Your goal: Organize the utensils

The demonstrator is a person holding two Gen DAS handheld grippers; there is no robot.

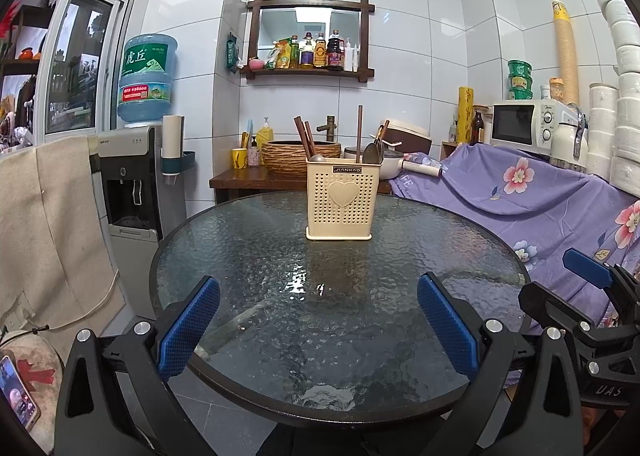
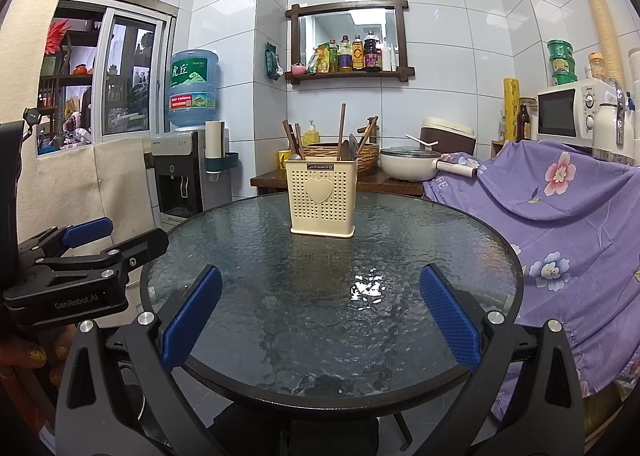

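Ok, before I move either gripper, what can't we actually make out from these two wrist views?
- Utensil holder: both views face its perforated front wall, so its inside, any dividers and the utensils' lower ends are hidden.
- Utensils: dark tops overlap against counter clutter; exact count and types unclear.
- Right gripper: cut off by the left view's edge.
- Left gripper: seen side-on in the right view, one fingertip hidden.
- Table: near rim covered by gripper bodies.

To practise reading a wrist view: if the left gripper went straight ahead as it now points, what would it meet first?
Probably the cream utensil holder. The left gripper is open over bare glass table, and the holder stands roughly centred ahead; height and depth are uncertain.
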